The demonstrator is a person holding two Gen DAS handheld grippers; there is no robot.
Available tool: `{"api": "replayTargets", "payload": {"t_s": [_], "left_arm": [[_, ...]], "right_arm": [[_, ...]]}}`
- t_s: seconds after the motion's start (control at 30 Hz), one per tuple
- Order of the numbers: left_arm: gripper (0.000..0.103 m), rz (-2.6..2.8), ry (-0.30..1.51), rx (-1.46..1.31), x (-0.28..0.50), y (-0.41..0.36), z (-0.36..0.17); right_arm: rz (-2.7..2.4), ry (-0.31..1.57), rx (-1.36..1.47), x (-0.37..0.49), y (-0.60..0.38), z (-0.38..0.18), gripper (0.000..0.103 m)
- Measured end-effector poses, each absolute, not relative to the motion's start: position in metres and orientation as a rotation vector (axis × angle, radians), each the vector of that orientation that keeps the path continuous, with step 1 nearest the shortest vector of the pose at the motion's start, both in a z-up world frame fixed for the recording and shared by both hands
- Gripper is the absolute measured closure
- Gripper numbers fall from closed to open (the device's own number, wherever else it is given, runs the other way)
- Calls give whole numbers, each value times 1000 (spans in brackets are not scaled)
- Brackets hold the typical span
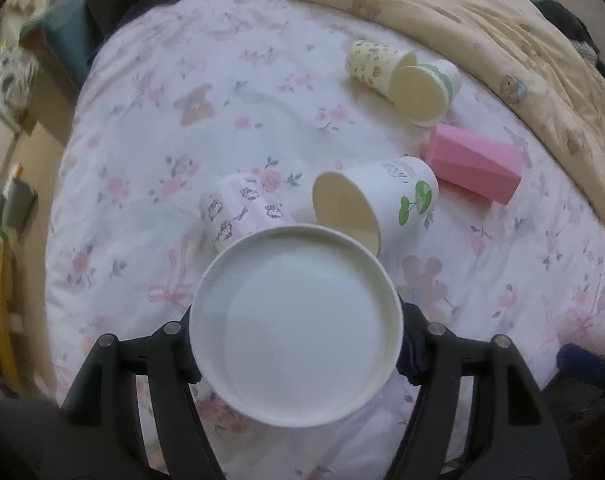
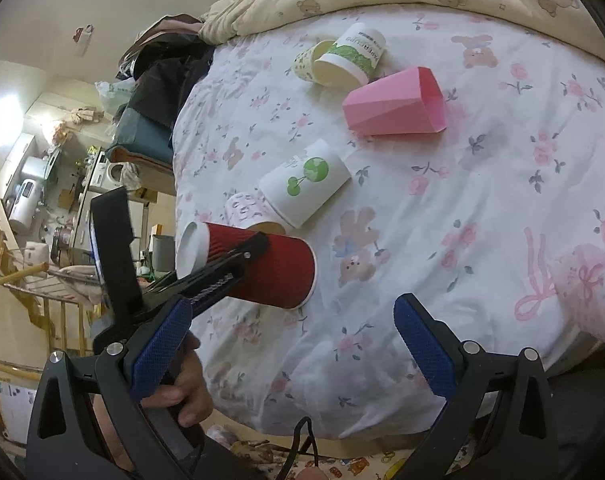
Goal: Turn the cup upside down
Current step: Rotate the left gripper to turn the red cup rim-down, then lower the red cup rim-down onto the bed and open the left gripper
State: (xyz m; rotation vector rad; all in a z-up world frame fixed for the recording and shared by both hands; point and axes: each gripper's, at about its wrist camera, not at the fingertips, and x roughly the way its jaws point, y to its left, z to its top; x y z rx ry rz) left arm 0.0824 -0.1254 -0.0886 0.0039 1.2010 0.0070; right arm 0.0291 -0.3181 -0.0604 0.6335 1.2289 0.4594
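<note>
**Red cup pinched in left gripper above the bed**

Filling the low centre of the left wrist view, the red cup [image 1: 296, 326] shows only its white base and rim, held between the left gripper [image 1: 298, 344]'s two black fingers, which press on its sides at 9 and 3 o'clock. From the right wrist view the same cup [image 2: 262, 268] lies sideways in the air, its ribbed red wall clamped by the left gripper [image 2: 238, 254], white base toward 9 o'clock, mouth toward 3 o'clock. A hand [image 2: 182, 388] grips the handle below it.

The right gripper [image 2: 294, 344] is spread wide, blue pads apart with nothing between them, over the floral sheet [image 2: 482, 208].

Just beyond the red cup, at 12 o'clock in the left view, lie a pink-striped cup [image 1: 242, 208] and a white cup with green print [image 1: 376, 204], both on their sides. A pink faceted cup [image 1: 476, 166] lies at 1 o'clock, also tipped over. Farther off, two paper cups [image 1: 402, 78] lie together on their sides. A beige bear quilt [image 1: 502, 32] bunches along the far edge of the sheet.
</note>
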Motion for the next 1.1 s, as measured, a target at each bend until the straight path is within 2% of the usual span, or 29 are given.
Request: {"api": "replayTargets", "payload": {"t_s": [0.23,0.33,0.37,0.67,0.73,1.1], "left_arm": [[34,-6,1207,38,84,-132,-92],[14,-8,1233,28,84,-131,-96],[11,-8,1231,27,84,-130,-95],[9,-3,1220,-8,72,-122,-78],[0,-17,1193,-15,67,-120,-68],[0,-29,1066,-74,47,-98,-24]], "right_arm": [[457,1239,623,29,-316,-62,0],[454,1238,623,29,-316,-62,0],[454,1238,623,29,-315,-61,0],[451,1199,614,30,-320,-56,0],[450,1192,632,30,-321,-55,0],[446,1040,613,20,-330,-29,0]]}}
